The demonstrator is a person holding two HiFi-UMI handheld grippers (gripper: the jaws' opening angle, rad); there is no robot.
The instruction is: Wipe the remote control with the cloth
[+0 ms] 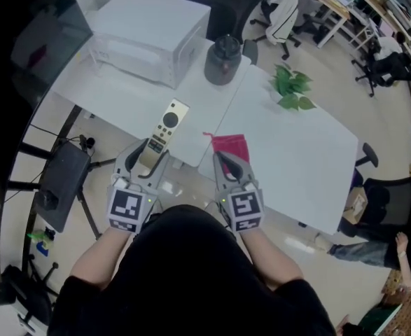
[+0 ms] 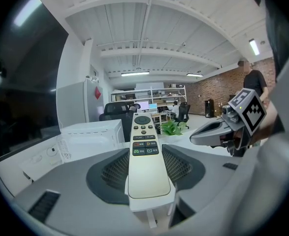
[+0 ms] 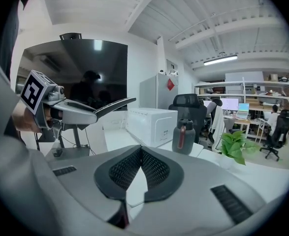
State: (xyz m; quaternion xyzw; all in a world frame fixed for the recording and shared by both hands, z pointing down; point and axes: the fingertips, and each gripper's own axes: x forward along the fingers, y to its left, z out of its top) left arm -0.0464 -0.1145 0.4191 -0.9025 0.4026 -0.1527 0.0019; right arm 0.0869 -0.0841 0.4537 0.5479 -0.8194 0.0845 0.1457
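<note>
Remote control gripped by its near end between the jaws of the left hand-held gripper, button side up, far end pointing to 12 o'clock over the white surface. Jaws of the right hand-held gripper clenched together, nothing seen between the pads, tip over the near edge of the red cloth. Cloth lying on the surface at 3 o'clock of the remote control, near it. Dark bottle at 12 o'clock of the cloth, green plant at 2 o'clock.
</note>
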